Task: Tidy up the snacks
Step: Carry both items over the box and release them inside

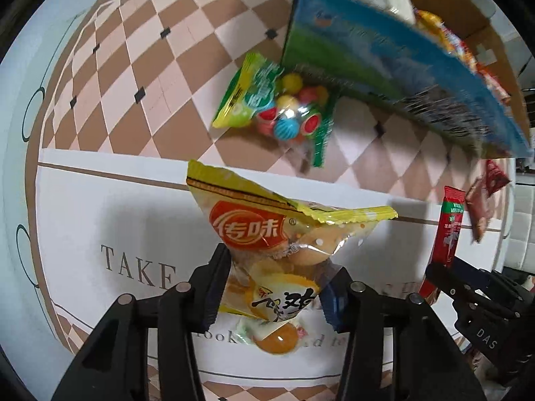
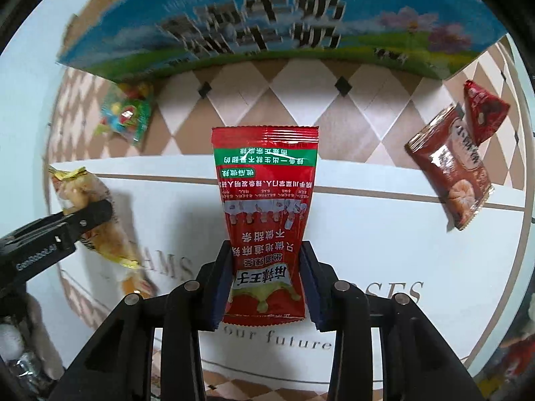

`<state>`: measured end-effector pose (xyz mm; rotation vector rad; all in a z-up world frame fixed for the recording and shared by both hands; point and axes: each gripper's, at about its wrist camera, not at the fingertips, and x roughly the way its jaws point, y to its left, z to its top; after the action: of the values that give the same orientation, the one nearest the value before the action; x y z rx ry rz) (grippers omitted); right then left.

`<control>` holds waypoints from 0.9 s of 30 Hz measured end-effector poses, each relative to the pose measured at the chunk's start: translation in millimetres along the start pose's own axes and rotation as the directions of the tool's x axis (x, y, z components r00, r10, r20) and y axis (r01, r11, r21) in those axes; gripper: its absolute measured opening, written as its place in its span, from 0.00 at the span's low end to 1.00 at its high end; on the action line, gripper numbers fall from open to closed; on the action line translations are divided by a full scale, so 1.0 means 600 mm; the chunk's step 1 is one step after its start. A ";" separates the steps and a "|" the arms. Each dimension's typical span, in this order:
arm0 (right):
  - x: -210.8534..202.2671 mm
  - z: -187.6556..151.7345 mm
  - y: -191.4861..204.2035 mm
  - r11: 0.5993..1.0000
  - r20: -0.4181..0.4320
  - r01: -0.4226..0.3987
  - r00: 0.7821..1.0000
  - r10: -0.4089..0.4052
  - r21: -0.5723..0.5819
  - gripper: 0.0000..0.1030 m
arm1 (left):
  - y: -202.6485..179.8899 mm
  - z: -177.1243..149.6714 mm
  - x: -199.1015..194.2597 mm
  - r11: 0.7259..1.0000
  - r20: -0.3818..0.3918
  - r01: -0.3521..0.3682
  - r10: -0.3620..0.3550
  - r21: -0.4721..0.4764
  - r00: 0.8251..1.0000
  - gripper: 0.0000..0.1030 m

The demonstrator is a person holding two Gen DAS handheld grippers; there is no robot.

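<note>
A blue-and-green printed cardboard box (image 2: pixel 267 23) spans the top of the right wrist view, above a checkered tablecloth (image 1: pixel 140 67). At lower centre of the left wrist view, the left gripper (image 1: pixel 276 287) is clamped on a yellow bag of small cakes (image 1: pixel 267 250). The right gripper (image 2: pixel 265 287) pinches a red spicy-strip packet (image 2: pixel 265 207) at lower centre of its own view. A candy-ball bag (image 1: pixel 277 107), a brown snack pouch (image 2: pixel 451 173) and a small red packet (image 2: pixel 485 113) lie on the cloth. Carrying both packs level over the box rim before letting go would likely serve best.
</note>
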<state>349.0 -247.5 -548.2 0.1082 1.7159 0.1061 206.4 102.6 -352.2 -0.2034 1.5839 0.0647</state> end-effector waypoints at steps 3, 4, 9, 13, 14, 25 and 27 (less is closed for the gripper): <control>-0.035 0.004 -0.009 1.000 0.028 -0.030 0.999 0.030 0.003 0.39 | -0.011 -0.003 -0.022 1.000 0.024 0.014 -0.013 -0.003 1.000 0.44; -0.042 0.011 -0.013 0.999 0.038 -0.042 0.998 0.042 0.003 0.39 | -0.011 -0.005 -0.031 1.000 0.027 0.027 -0.027 -0.005 0.999 0.44; -0.095 0.038 -0.026 0.994 0.079 -0.105 0.992 0.104 0.009 0.39 | -0.007 0.004 -0.107 0.994 0.072 0.111 -0.109 -0.019 0.991 0.44; -0.169 0.046 -0.029 0.988 0.146 -0.152 0.978 0.151 0.000 0.39 | -0.028 0.048 -0.183 0.984 0.128 0.175 -0.176 0.019 0.976 0.44; -0.189 0.052 -0.032 0.987 0.165 -0.158 0.974 0.156 -0.002 0.39 | -0.035 0.057 -0.206 0.981 0.147 0.193 -0.195 0.029 0.970 0.44; -0.305 0.223 -0.100 0.997 0.326 -0.058 0.944 0.040 0.046 0.39 | -0.145 0.218 -0.242 0.978 0.175 0.179 -0.197 0.110 0.965 0.44; -0.296 0.266 -0.117 0.998 0.318 -0.027 0.948 0.006 0.063 0.39 | -0.157 0.250 -0.220 0.982 0.150 0.158 -0.173 0.108 0.973 0.44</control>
<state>532.3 -339.5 -406.7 0.1800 1.3961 0.0404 371.8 47.3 -216.6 -0.2490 1.4024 -0.1219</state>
